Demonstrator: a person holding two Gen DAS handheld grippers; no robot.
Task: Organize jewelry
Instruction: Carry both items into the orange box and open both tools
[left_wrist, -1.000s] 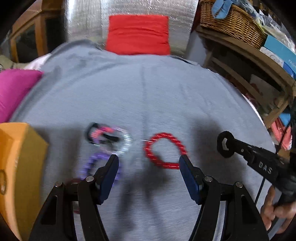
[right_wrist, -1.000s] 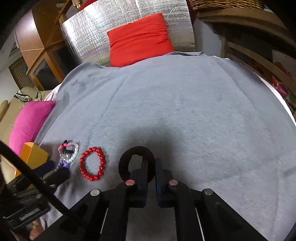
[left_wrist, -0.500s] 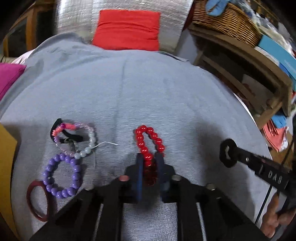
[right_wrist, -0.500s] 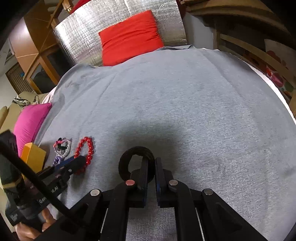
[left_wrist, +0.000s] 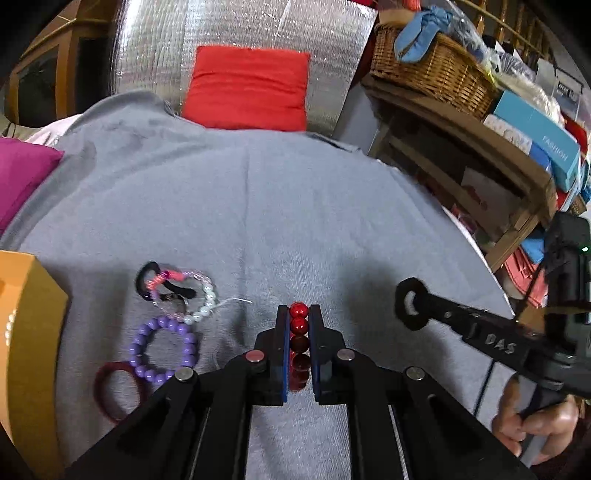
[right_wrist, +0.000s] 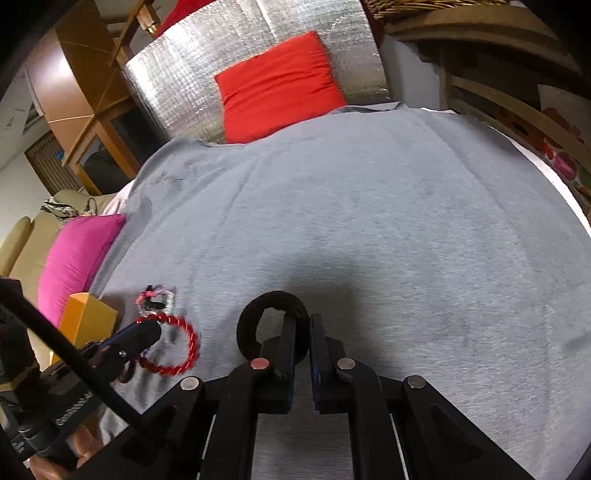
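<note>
My left gripper (left_wrist: 298, 314) is shut on a red bead bracelet (left_wrist: 299, 332), whose beads line up between the blue pads. From the right wrist view the same red bracelet (right_wrist: 184, 347) hangs blurred from the left gripper (right_wrist: 147, 330), just above the grey cloth. My right gripper (right_wrist: 303, 325) is shut on a black hair tie (right_wrist: 273, 301), which also shows at the right gripper's tip (left_wrist: 410, 308) in the left wrist view. On the cloth to the left lie a purple bead bracelet (left_wrist: 162, 349), a dark red hair band (left_wrist: 110, 391) and a tangle of pearl and pink pieces (left_wrist: 177, 291).
A yellow-orange box (left_wrist: 26, 332) stands at the left edge of the grey cloth (left_wrist: 295, 206). A red cushion (left_wrist: 247, 88) and a magenta cushion (left_wrist: 22, 177) lie at the back and left. Wooden shelves with a wicker basket (left_wrist: 432, 70) run along the right side.
The left gripper closed around the red bracelet, squeezing it flat, and has lifted it off the cloth. The right gripper has stayed put, still holding the black hair tie.
</note>
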